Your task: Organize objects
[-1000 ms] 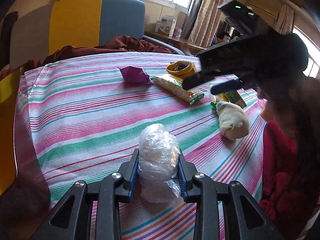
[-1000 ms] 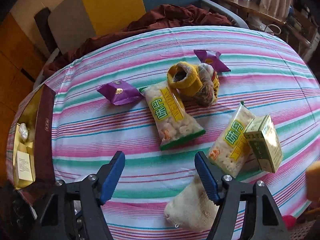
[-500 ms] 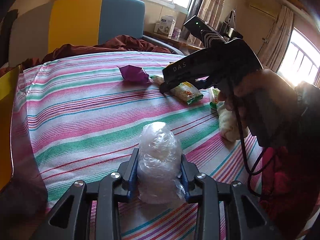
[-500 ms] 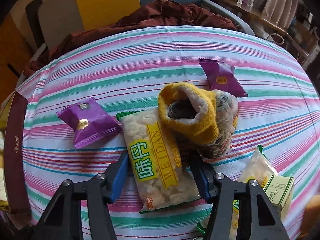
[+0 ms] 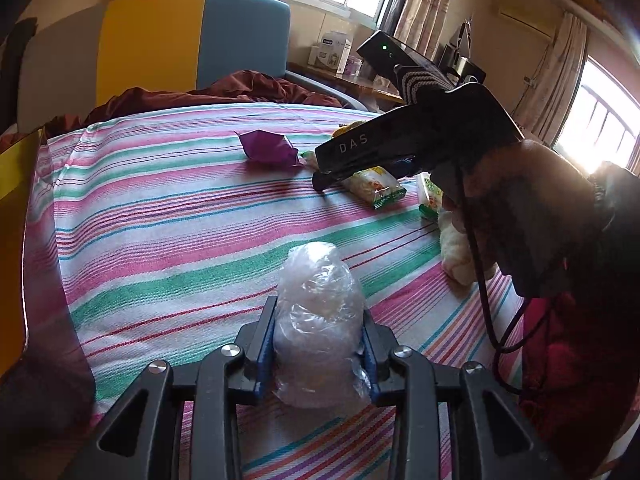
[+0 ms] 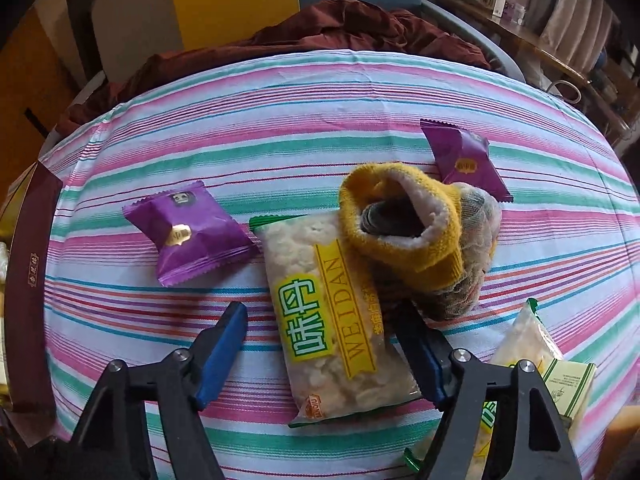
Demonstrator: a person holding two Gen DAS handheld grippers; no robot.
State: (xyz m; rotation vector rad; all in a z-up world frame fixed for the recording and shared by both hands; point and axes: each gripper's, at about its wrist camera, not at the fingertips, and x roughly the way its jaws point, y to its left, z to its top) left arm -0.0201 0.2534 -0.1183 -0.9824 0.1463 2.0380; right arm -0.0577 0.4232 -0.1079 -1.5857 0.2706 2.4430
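Left wrist view: the left gripper (image 5: 318,344) is clenched on a crumpled clear plastic bundle (image 5: 320,320), its blue pads pressing both sides, over the striped cloth (image 5: 160,248) near its close edge. Farther off, the right gripper (image 5: 320,180), held in a hand (image 5: 516,216), points steeply down with its tip at the cloth beside a snack bag (image 5: 376,188); a purple packet (image 5: 268,148) lies just to the left of it, and a cream sock (image 5: 460,252) lies near the hand. A cable (image 5: 486,304) hangs down from that gripper. Along the left edge stands a yellow box (image 5: 12,240). In the right wrist view the right gripper (image 6: 320,344) is released, and its jaws have just been opening; the snack bag (image 6: 336,320) marked WEIDAN lies flat between the blue pads, apart from the left pad, while I cannot tell whether the right pad touches its edge. A yellow-cuffed sock (image 6: 404,228), rolled with a mottled one, rests on the bag's far right corner. One purple packet (image 6: 188,232) lies just left of the bag, touching its corner, a second purple packet (image 6: 464,160) lies behind the sock, and a second snack bag (image 6: 524,344) with a green carton (image 6: 568,384) on it sits at the lower right. A dark red blanket (image 6: 320,28) is heaped beyond the cloth.
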